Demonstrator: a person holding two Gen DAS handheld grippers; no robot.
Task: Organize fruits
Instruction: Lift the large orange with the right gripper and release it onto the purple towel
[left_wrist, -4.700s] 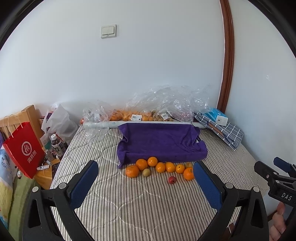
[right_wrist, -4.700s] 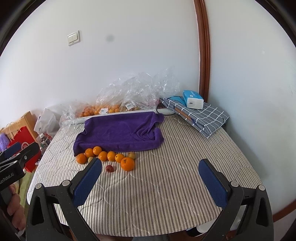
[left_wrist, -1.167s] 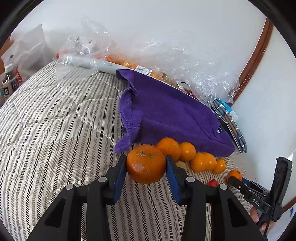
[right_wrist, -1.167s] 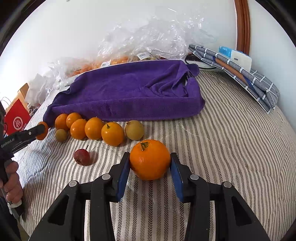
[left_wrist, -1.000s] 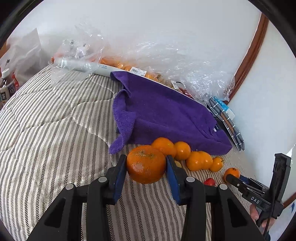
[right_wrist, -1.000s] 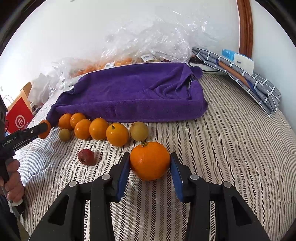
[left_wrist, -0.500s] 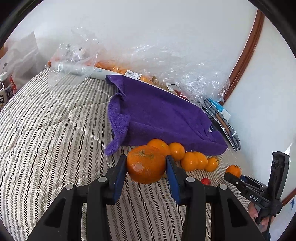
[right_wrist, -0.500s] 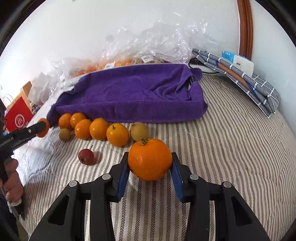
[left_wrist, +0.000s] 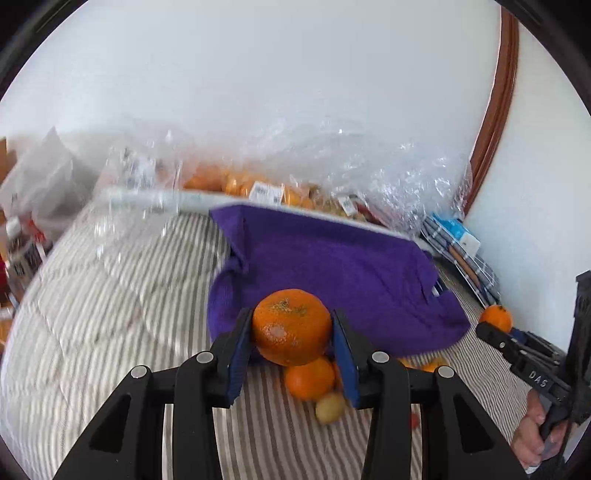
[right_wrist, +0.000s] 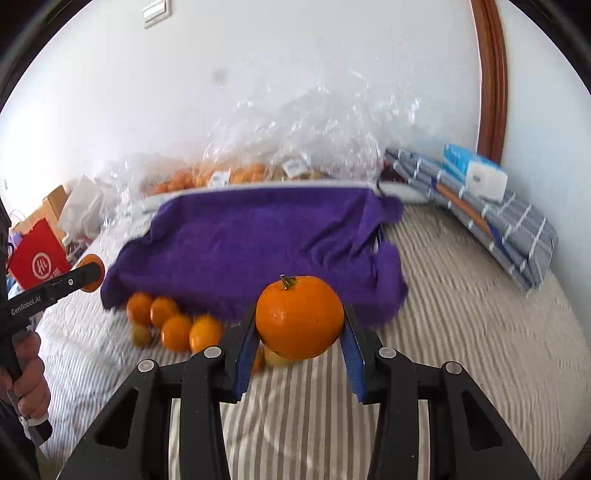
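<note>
My left gripper (left_wrist: 291, 332) is shut on a large mottled orange (left_wrist: 291, 326) and holds it above the bed, just before the purple towel (left_wrist: 332, 273). My right gripper (right_wrist: 299, 325) is shut on a smooth orange with a stem (right_wrist: 299, 316), also lifted in front of the purple towel (right_wrist: 258, 240). A row of small oranges (right_wrist: 173, 321) and a yellowish fruit (right_wrist: 140, 334) lie on the striped quilt at the towel's front edge. In the left wrist view an orange (left_wrist: 309, 376) and a yellowish fruit (left_wrist: 329, 406) lie under my gripper.
Clear plastic bags with more oranges (right_wrist: 236, 173) lie along the wall behind the towel. A folded checked cloth with a tissue pack (right_wrist: 476, 173) sits at the right. A red paper bag (right_wrist: 37, 258) stands left of the bed.
Both grippers have lifted their oranges higher and moved forward toward the purple towel. The views are now blurred by motion.
</note>
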